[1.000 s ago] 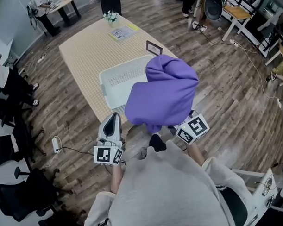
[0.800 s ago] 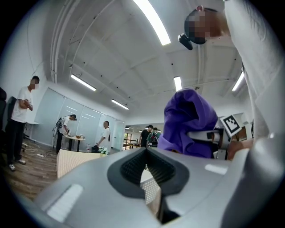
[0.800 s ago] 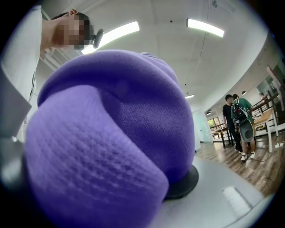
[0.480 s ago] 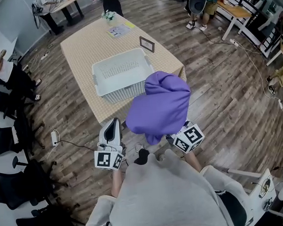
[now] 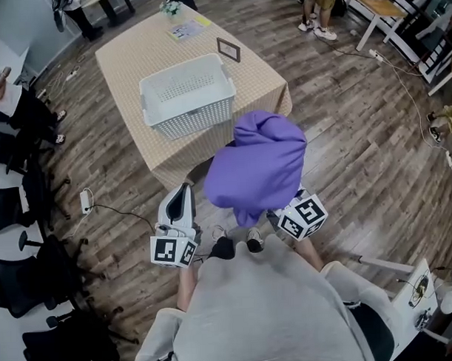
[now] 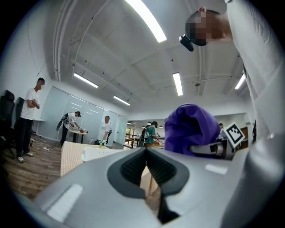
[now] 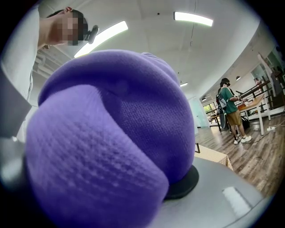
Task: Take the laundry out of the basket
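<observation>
head: above, steeply down | gripper views: low, upward, close | shared: purple garment [image 5: 259, 167], table [image 5: 133, 61]

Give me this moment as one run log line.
right gripper: shut on purple garment | left gripper: shut, empty | basket: on table, no laundry seen inside | garment: clear of basket

Layout, head view. The basket [image 5: 186, 96] stands on the table [image 5: 126, 68], toward its near end. A frame [image 5: 228, 49] stands behind the basket, by the table's right edge; papers [image 5: 185, 29] and what may be a plant [image 5: 173, 6] lie at the far end. The garment [image 5: 259, 167] sits off the table, before its near corner, over the right gripper [image 5: 290, 211]. The left gripper [image 5: 181, 200] lies left of the garment, apart from it. A power strip [image 5: 87, 201] lies on the floor further left.
</observation>
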